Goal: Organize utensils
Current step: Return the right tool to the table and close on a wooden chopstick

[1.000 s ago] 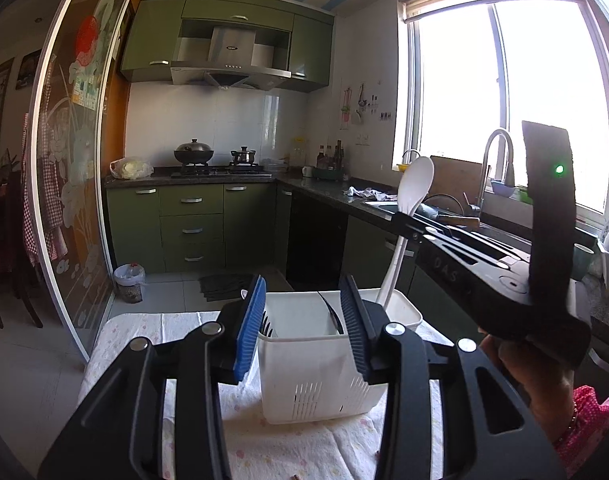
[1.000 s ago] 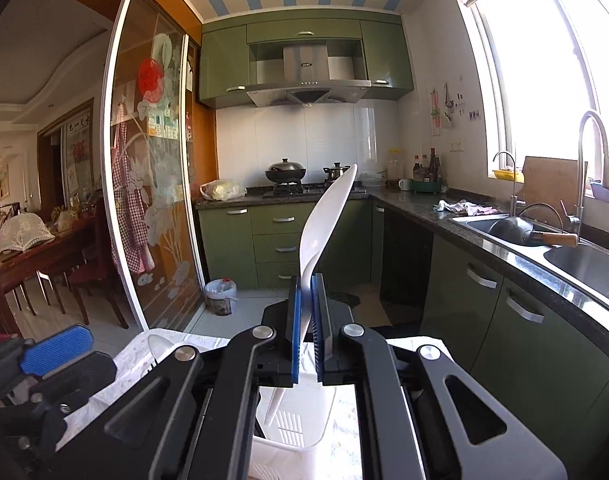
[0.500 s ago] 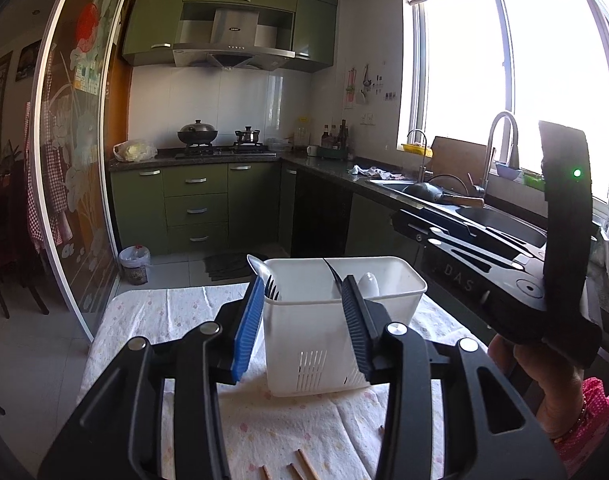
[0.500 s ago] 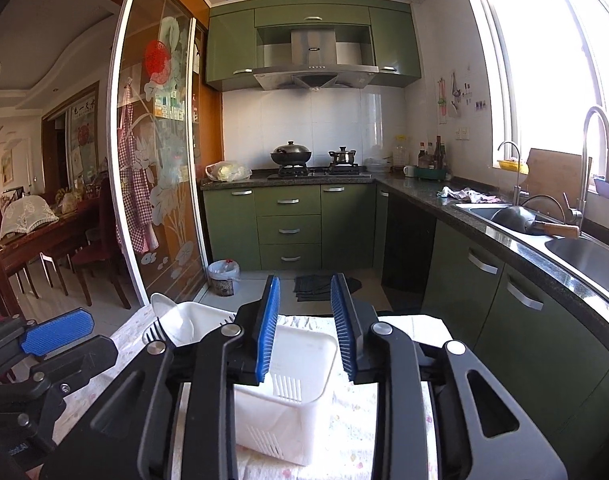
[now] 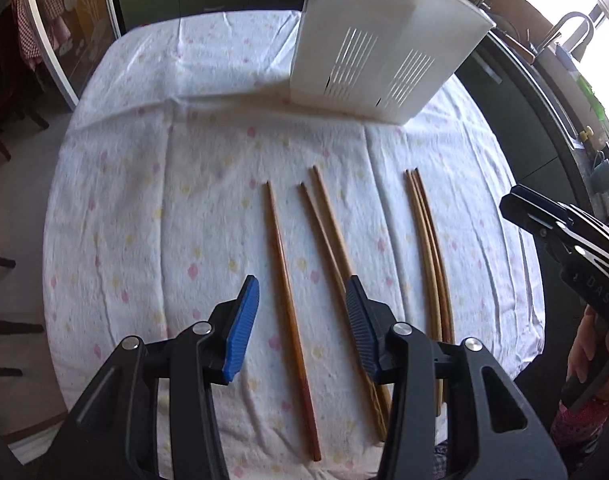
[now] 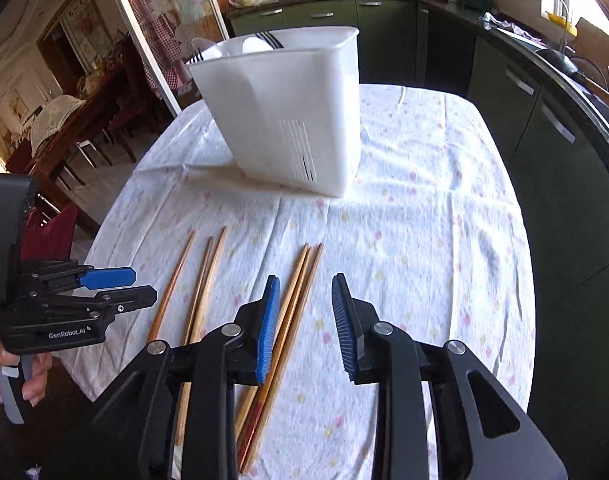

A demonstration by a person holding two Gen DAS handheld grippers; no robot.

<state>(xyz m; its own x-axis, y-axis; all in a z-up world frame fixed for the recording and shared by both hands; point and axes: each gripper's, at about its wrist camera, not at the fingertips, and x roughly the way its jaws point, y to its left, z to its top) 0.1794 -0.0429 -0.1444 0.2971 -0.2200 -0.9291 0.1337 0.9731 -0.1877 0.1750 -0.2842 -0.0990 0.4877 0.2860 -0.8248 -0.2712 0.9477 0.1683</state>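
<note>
Chopsticks (image 5: 288,280) lie loose on the cloth (image 5: 144,200) in three groups: a single stick at the left, a crossing pair (image 5: 332,248) beside it, and a bundle (image 5: 428,248) at the right. Left gripper (image 5: 302,316) hovers over the single stick, jaws wide apart, holding nothing. Right gripper (image 6: 306,316) is likewise open and empty over the bundle (image 6: 292,312). Caddy (image 6: 288,112) stands at 12 o'clock beyond them, utensil (image 6: 272,40) tips showing above its rim.

both wrist views look steeply down over the table, sharing the chopsticks (image 5: 336,240) and white caddy (image 6: 288,108).
</note>
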